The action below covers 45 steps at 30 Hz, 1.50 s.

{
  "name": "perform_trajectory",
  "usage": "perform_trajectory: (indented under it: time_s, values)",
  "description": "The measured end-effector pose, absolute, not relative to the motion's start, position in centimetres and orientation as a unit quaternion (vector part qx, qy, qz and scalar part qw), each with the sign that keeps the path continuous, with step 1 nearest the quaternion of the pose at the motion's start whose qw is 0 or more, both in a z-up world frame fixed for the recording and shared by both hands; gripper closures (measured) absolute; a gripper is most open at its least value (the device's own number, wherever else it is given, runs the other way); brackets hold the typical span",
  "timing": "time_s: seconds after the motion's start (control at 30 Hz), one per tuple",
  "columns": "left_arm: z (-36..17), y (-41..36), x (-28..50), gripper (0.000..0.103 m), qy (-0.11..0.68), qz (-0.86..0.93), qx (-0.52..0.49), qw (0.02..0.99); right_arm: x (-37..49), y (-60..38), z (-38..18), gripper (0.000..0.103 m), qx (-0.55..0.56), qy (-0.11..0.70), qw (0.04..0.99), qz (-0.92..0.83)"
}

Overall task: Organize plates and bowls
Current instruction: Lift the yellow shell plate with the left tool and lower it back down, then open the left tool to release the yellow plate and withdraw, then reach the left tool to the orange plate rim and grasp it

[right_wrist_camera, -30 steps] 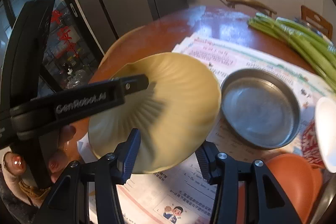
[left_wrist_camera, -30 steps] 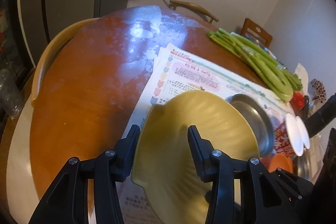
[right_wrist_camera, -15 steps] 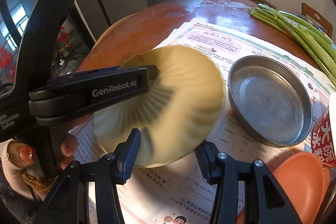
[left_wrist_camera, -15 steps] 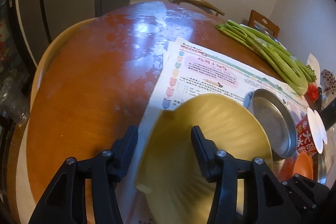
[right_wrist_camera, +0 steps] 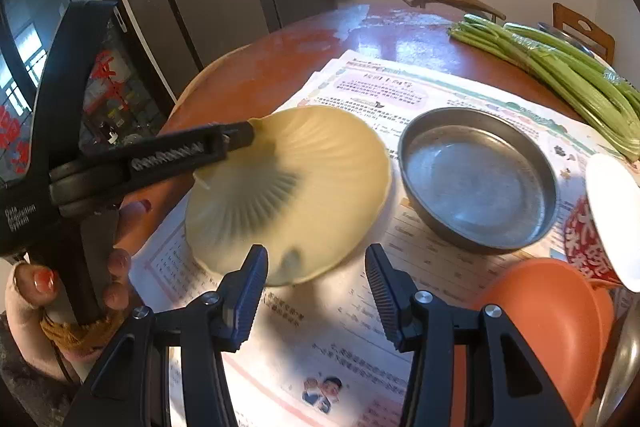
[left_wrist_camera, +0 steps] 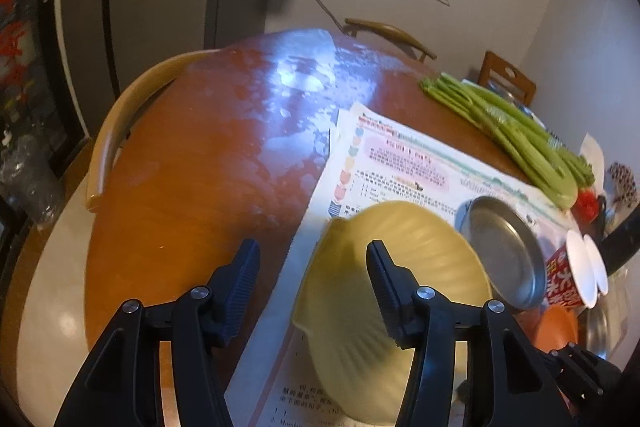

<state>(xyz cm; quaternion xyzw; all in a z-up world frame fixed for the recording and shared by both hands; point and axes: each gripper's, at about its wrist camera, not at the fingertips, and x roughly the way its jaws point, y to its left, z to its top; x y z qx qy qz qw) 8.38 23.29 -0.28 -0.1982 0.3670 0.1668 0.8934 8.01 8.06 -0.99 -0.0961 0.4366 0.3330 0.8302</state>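
A pale yellow, ribbed, shell-shaped plate (left_wrist_camera: 344, 287) (right_wrist_camera: 312, 187) lies on printed paper sheets (right_wrist_camera: 360, 347) on the round wooden table (left_wrist_camera: 180, 187). My left gripper (left_wrist_camera: 313, 249) is open. The plate's left rim sits between its fingers and the pads do not press on it. From the right wrist view the left gripper (right_wrist_camera: 244, 135) reaches in sideways, its tip at that rim. My right gripper (right_wrist_camera: 316, 253) hovers at the plate's near edge with its fingers apart and nothing held. A metal dish (right_wrist_camera: 480, 183) (left_wrist_camera: 504, 255) stands just right of the plate.
An orange bowl (right_wrist_camera: 548, 319) and a red paper cup with a white lid (right_wrist_camera: 600, 227) sit at the right. Celery stalks (left_wrist_camera: 520, 135) lie at the far right. A chair back (left_wrist_camera: 120, 131) curves along the table's left edge. A hand (right_wrist_camera: 40, 279) holds the left gripper's handle.
The plate was held tilted in the left gripper; now it lies on the paper. The left jaws have widened and let go of its rim. The right gripper's jaws look unchanged.
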Motion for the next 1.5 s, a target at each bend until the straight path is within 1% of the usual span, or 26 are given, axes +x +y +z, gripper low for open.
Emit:
perform_trajectory:
  time_s: [0.2,0.4,0.63,0.77,1.1,1.37,1.5]
  values:
    - [2.4,22.3,5.7,0.045,0.328,0.194,-0.187,0.905,6.9,5.4,1.3,0.051,-0.062,0.406,0.842,0.350]
    - [5.1,19.6,3.9,0.044,0.306,0.176,-0.174,0.919,5.7,3.2,3.0,0.051,-0.059,0.379,0.857,0.344]
    - [6.8,15.6,3.8,0.041,0.310,0.132,-0.154,0.929,4.7,0.3,5.1,0.051,-0.042,0.355,0.871,0.336]
    - [7.5,12.9,4.0,0.037,0.311,0.108,-0.140,0.934,4.1,-1.8,6.3,0.051,-0.030,0.338,0.880,0.332]
    - [8.4,7.3,5.3,0.036,0.325,0.066,-0.110,0.937,3.1,-6.9,7.8,0.051,-0.009,0.318,0.901,0.295]
    - [8.0,5.4,5.5,0.036,0.340,0.041,-0.108,0.933,3.2,-11.5,7.8,0.051,0.013,0.308,0.919,0.245]
    - [7.5,5.1,5.7,0.036,0.350,0.033,-0.109,0.930,3.0,-13.0,7.3,0.051,0.022,0.319,0.918,0.236]
